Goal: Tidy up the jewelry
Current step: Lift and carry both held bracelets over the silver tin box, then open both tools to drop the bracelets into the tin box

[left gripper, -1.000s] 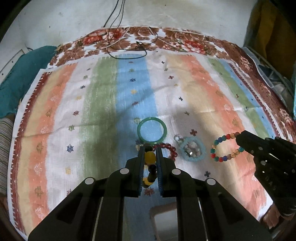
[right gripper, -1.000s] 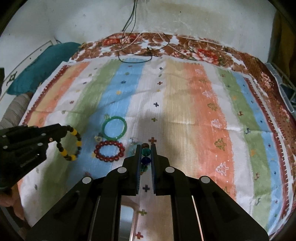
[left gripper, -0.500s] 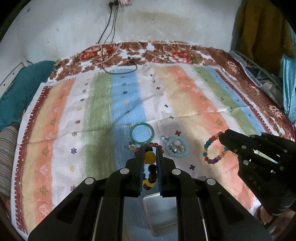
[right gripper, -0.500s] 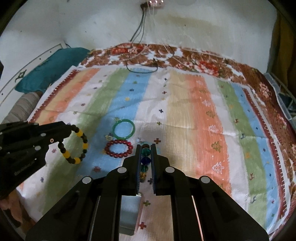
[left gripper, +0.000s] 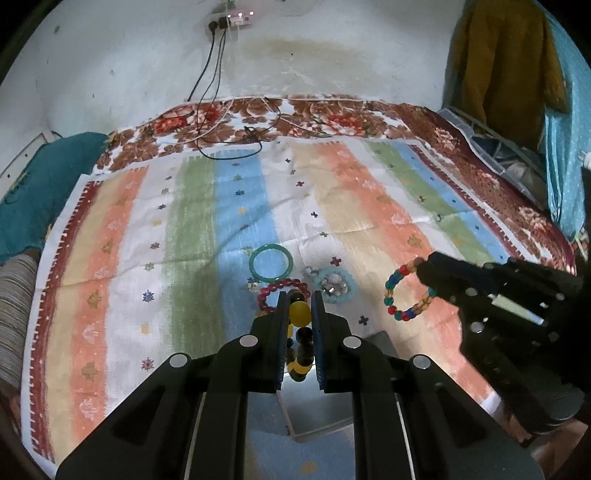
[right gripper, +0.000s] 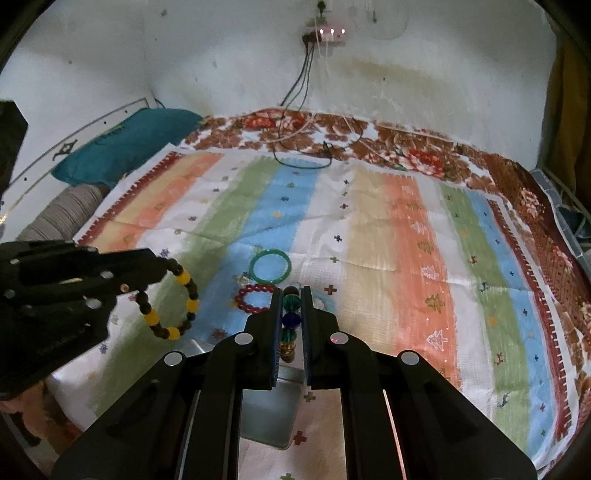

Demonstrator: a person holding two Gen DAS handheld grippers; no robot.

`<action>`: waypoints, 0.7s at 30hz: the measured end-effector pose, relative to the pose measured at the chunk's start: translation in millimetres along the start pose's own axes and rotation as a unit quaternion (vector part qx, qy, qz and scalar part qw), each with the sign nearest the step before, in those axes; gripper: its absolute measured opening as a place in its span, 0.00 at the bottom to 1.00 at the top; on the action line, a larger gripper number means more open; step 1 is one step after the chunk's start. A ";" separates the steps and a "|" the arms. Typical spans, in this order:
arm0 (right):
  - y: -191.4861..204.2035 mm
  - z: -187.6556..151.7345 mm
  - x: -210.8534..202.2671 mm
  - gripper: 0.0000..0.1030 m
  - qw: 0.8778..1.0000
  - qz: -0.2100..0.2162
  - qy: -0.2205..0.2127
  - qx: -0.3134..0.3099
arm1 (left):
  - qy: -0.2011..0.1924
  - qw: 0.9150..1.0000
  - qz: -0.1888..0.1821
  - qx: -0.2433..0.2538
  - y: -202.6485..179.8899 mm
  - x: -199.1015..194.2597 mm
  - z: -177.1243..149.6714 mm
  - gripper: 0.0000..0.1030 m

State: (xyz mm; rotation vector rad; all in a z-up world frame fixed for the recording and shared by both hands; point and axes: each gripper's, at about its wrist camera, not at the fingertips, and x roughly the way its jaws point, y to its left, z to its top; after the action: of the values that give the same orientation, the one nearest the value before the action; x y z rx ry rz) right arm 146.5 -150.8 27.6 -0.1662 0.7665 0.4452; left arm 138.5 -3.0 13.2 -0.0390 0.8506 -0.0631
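Note:
My left gripper [left gripper: 299, 295] is shut on a yellow-and-black bead bracelet [left gripper: 298, 313], which hangs above the striped cloth [left gripper: 147, 229]. My right gripper [right gripper: 291, 291] is shut on a multicoloured bead bracelet [right gripper: 291, 302]; in the left wrist view that bracelet [left gripper: 391, 284] dangles from the right gripper [left gripper: 423, 267]. The right wrist view shows the left gripper [right gripper: 162, 267] with the yellow-and-black bracelet [right gripper: 192, 304] looped below it. On the cloth lie a green bangle [left gripper: 271, 264], a red bead bracelet [left gripper: 282, 290] and a pale blue beaded ornament [left gripper: 334, 286]. A metal box [right gripper: 269, 402] sits under both grippers.
Black and white cables [left gripper: 229, 147] trail from a wall socket [left gripper: 231, 18] onto the far floral blanket [left gripper: 332, 118]. A teal pillow [left gripper: 33, 184] lies at the left edge. Clothes [left gripper: 506, 66] hang at the right, above a wire rack [left gripper: 495, 147].
Both grippers have risen and drawn back from the jewelry on the cloth, each still holding its bracelet. The metal box has come into view beneath them.

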 end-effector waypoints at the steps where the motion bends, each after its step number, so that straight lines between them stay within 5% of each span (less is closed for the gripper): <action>1: 1.1 -0.8 -4.7 0.10 1.000 0.001 -0.005 0.000 | -0.001 1.000 0.001 0.003 -1.5 -1.8 -1.7 0.11; 21: 12.7 -36.6 -29.9 0.10 0.999 0.032 0.003 0.004 | -0.012 1.000 -0.016 0.014 -17.1 -33.0 -36.7 0.11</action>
State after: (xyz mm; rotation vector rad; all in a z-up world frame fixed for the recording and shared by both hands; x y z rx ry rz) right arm 98.8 -160.3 22.6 -0.1366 0.7818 0.5035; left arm 88.4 -18.1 14.8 -0.0281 0.8245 -0.1048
